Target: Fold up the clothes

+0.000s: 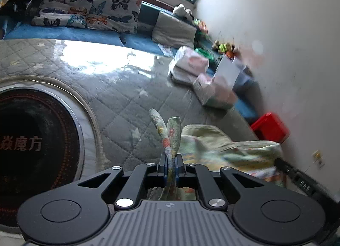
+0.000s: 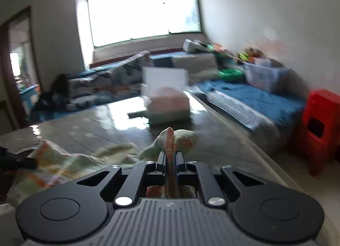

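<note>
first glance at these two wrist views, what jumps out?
Both grippers are clamped on the same pale floral garment: the left gripper pinches a folded edge that sticks up past its fingers, and the right gripper does likewise. Behind, glare from the window washes over the grey quilted surface. A red stool stands at the right edge of the right wrist view.

Right gripper [image 2: 170, 159], jaws closed on a fold of pale green patterned garment [image 2: 178, 139], cloth trailing left over the quilted table [image 2: 85, 123]. Farther off, blurred pink-and-white boxes [image 2: 167, 101]; far right, red stool [image 2: 318, 127] beside blue-covered bench [image 2: 255, 97].
</note>
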